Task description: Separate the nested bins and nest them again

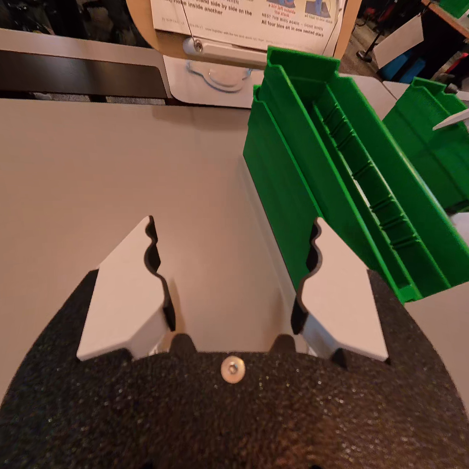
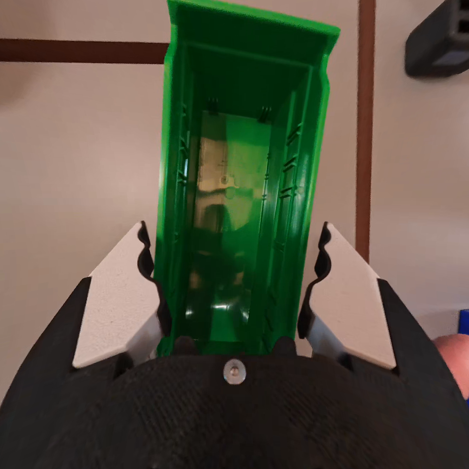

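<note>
A stack of nested green bins (image 1: pixel 286 193) stands on the beige table (image 1: pixel 101 177), to the right of my left gripper (image 1: pixel 233 219). That gripper is open and empty, and its right finger is close beside the stack's near side wall. Another green bin (image 1: pixel 431 142) is at the far right, with a white fingertip (image 1: pixel 449 121) of my right gripper in front of it. In the right wrist view this bin (image 2: pixel 236 152) lies lengthwise between the wide-open fingers of my right gripper (image 2: pixel 234 223). The left pad touches its wall. A narrow gap shows at the right pad.
A paper sheet on a round board (image 1: pixel 228 15) with a white base (image 1: pixel 215 83) stands at the table's back edge. A dark gap (image 1: pixel 76 76) runs along the back left. Brown seams (image 2: pixel 365 127) cross the surface below, and a dark block (image 2: pixel 436 45) sits at the top right.
</note>
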Motion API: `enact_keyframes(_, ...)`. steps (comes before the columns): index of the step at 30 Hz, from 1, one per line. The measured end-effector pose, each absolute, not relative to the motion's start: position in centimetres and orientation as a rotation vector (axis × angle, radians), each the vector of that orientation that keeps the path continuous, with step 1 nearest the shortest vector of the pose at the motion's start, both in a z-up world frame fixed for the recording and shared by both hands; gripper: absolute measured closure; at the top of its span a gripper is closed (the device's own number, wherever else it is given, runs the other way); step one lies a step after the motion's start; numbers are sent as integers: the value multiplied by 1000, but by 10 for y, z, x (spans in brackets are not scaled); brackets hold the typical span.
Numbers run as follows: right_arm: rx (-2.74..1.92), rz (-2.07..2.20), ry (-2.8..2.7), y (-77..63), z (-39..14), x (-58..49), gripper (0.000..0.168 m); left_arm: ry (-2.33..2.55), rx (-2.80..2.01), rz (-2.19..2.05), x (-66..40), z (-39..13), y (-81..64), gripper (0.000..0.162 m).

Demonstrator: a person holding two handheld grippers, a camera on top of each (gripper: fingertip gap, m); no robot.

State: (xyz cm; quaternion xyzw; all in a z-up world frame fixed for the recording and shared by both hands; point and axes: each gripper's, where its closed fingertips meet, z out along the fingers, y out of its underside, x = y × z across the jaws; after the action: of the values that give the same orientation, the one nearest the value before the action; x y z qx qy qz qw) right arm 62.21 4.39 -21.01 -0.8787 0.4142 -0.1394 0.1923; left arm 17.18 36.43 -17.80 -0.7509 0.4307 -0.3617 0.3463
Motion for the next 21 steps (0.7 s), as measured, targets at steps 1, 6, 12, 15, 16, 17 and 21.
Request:
enact_keyframes(1,-2476,-355,1161,46,-213,621,35,1125,-1954,-938,171,-182,364,44)
enact_keyframes(6,-2549,-190,1199,47,-228,614,28,1132,-1953,-968,171,-195,362,44)
enact_keyframes(12,-2647,-143,1246,40,-235,610,35,1139,-1933,-892,163,-206,369,45)
enact_keyframes(15,-2639,-102,1264,40,-233,610,50,1137,-1913,-875,160,-209,370,45)
enact_keyframes(16,-2645,-88,1267,40,-232,609,52,1136,-1910,-883,160,-211,369,45)
enact_keyframes(17,-2642,-72,1278,40,-231,608,56,1137,-1911,-894,159,-213,368,45)
enact_keyframes(21,-2582,22,1369,42,-227,597,65,1191,-1956,-925,158,-228,362,46)
